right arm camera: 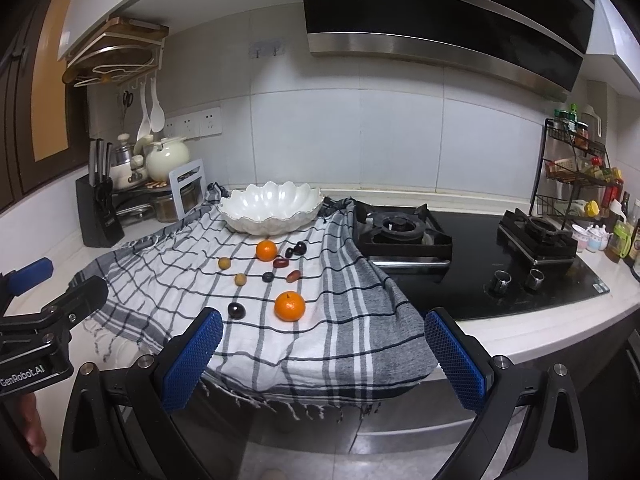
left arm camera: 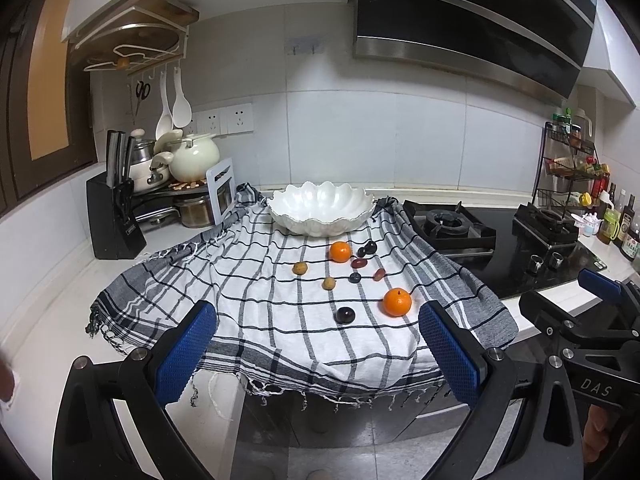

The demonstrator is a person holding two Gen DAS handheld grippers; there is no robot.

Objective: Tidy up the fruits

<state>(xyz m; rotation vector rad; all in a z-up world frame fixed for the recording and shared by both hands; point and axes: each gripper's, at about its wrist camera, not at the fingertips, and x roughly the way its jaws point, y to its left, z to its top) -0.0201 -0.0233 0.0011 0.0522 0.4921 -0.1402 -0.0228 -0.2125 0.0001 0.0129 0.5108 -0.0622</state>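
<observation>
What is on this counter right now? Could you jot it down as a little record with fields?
place: kitchen counter beside a gas stove
cloth: checked cloth spread on the counter, its front edge hanging over
bowl: white scalloped bowl at the back of the cloth, empty
fruit: two oranges, two tan round fruits, several small dark fruits, all loose on the cloth
left gripper: open, holding nothing
right gripper: open, holding nothing
progress: no fruit in the bowl
</observation>
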